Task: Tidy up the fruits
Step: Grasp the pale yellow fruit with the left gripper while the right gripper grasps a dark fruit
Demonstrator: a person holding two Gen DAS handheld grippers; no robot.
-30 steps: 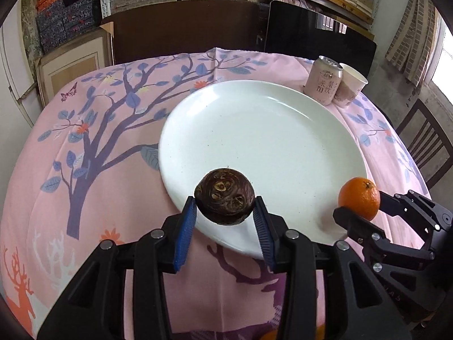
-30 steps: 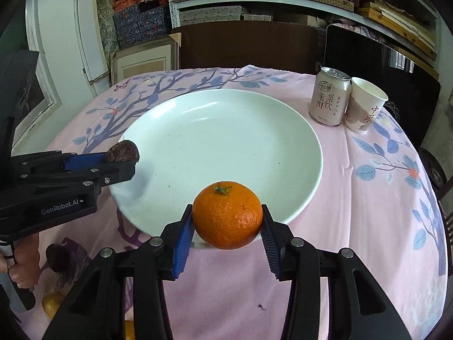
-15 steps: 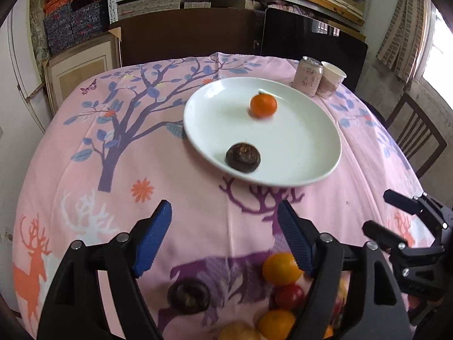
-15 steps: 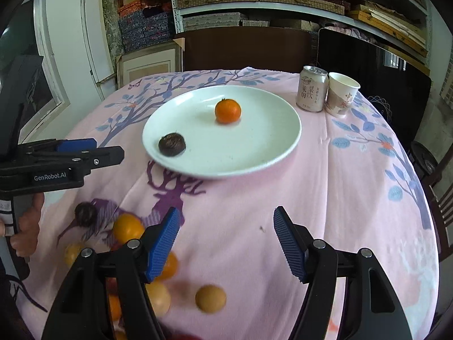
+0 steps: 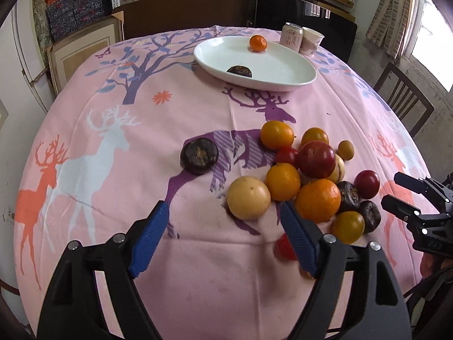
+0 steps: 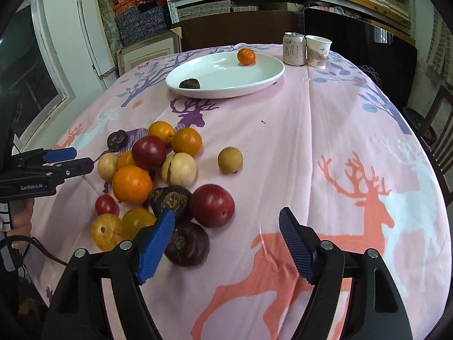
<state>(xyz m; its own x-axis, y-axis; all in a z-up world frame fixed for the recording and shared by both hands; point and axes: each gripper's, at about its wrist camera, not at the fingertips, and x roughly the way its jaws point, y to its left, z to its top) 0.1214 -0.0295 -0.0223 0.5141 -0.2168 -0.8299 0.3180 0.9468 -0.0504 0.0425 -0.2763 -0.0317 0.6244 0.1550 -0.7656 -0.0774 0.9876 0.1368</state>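
Note:
A white plate (image 5: 283, 80) (image 6: 263, 83) at the far side of the table holds an orange mandarin (image 5: 258, 43) (image 6: 246, 56) and a dark brown fruit (image 5: 240, 71) (image 6: 189, 84). Nearer lies a pile of several fruits: oranges (image 5: 317, 200) (image 6: 132, 184), red plums (image 5: 316, 159) (image 6: 212, 205), pale yellow ones (image 5: 248, 197) (image 6: 179, 169) and dark brown ones (image 5: 199, 155) (image 6: 187, 243). My left gripper (image 5: 223, 233) hangs over bare cloth just left of the pile, its jaws opening with nothing between them. My right gripper (image 6: 226, 245) hovers at the pile's right edge, jaws also opening and empty.
A drink can (image 5: 291, 37) (image 6: 294, 48) and a paper cup (image 5: 311, 41) (image 6: 318, 51) stand behind the plate. The round table wears a pink cloth with deer and tree prints (image 6: 325, 130). A wooden chair (image 5: 403, 99) stands at the right; shelves and boxes line the back wall.
Both grippers let go of their fruits, the dark one and the mandarin, onto the plate, opened, and pulled back toward the near side of the table, bringing the fruit pile into view.

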